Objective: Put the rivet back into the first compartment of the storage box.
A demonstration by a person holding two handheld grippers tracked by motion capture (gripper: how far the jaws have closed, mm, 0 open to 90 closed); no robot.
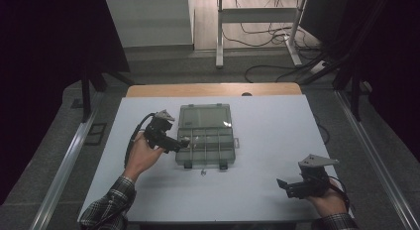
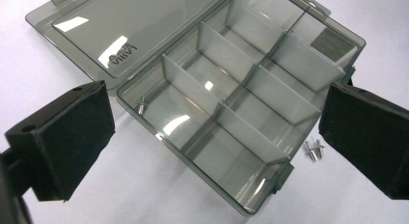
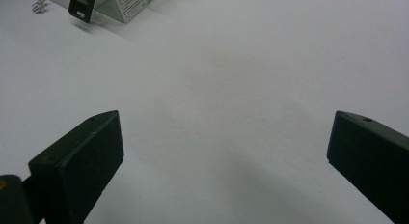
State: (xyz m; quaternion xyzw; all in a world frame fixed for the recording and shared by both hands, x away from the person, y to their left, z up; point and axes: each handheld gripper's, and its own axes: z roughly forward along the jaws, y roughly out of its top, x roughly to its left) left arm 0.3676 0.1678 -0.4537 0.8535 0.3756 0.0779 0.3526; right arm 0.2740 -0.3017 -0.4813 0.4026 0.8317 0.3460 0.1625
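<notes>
Black foam-faced jaws of our left gripper (image 1: 184, 144) stand wide apart and hold nothing, hovering over the left end of the organizer box (image 1: 205, 146), with its compartments showing between them in the left gripper view. Inside the near-left compartment of that view lies 1 small metal screw (image 2: 142, 107), close to the box wall. Outside the box, on the table just off its front edge, lie 2 more loose screws (image 2: 312, 150), small, bright and short-shafted; in the high view they show as a speck (image 1: 202, 172) just near of the box front. We judge the coming move turns on this: the loose screws lie to the right and nearer to us from the left gripper, past the box's front wall, and the left gripper is far closer to them than the right.

Our right gripper (image 1: 283, 186) rests low at the near-right of the table (image 1: 277, 131), jaws likewise spread and empty, well apart from the box.

Smoky clear plastic forms the box, a long rectangle running left to right, split by thin dividers, its flat lid (image 1: 204, 114) laid open on the far side. 2 dark latches sit on its front edge. The tabletop is smooth and pale.
</notes>
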